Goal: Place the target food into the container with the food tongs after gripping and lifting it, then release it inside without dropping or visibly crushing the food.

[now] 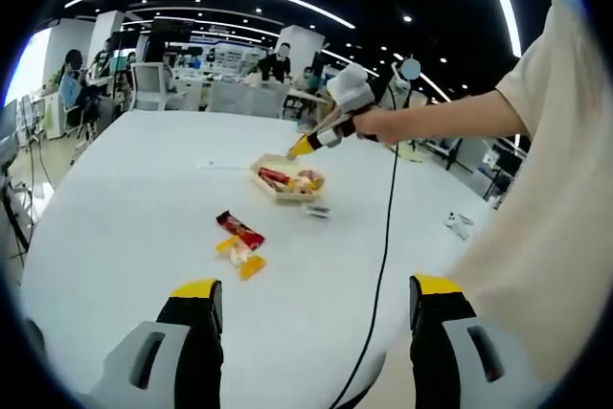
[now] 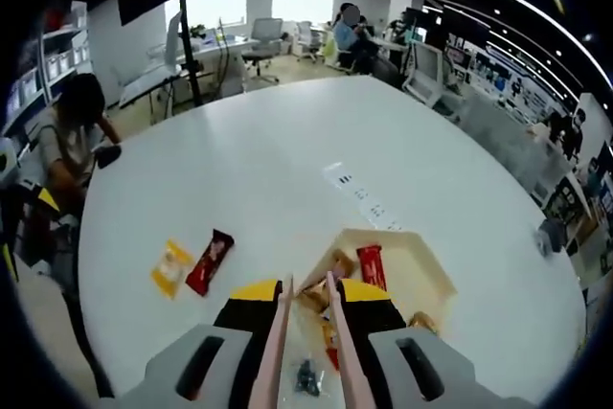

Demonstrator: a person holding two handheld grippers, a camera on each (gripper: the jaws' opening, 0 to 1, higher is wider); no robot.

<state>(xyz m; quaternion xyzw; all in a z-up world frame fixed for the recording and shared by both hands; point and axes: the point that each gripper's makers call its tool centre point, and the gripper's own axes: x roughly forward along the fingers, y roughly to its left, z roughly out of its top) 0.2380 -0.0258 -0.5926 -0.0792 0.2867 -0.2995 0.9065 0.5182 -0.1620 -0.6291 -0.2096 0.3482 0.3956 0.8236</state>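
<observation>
Right gripper (image 2: pixel 306 304) clamped on pale metal food tongs (image 2: pixel 278 342) over shallow beige container (image 2: pixel 431 270) — left gripper (image 1: pixel 316 308) jaws apart, w/ red snack packet (image 1: pixel 239 229) on round white table (image 1: pixel 124 198).

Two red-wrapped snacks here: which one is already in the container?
The red packet lying inside the beige container, just ahead of the right gripper. The other red packet lies outside on the white table, beside a yellow packet.

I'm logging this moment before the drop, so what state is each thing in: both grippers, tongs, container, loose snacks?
left gripper: jaws wide apart, empty, above the table.
right gripper: shut on the tongs, over the container.
tongs: arms close together; whether they hold food, cannot tell.
container: open, snacks inside.
red snack: flat on the table, outside the container.
yellow snack: flat beside the red one.
</observation>
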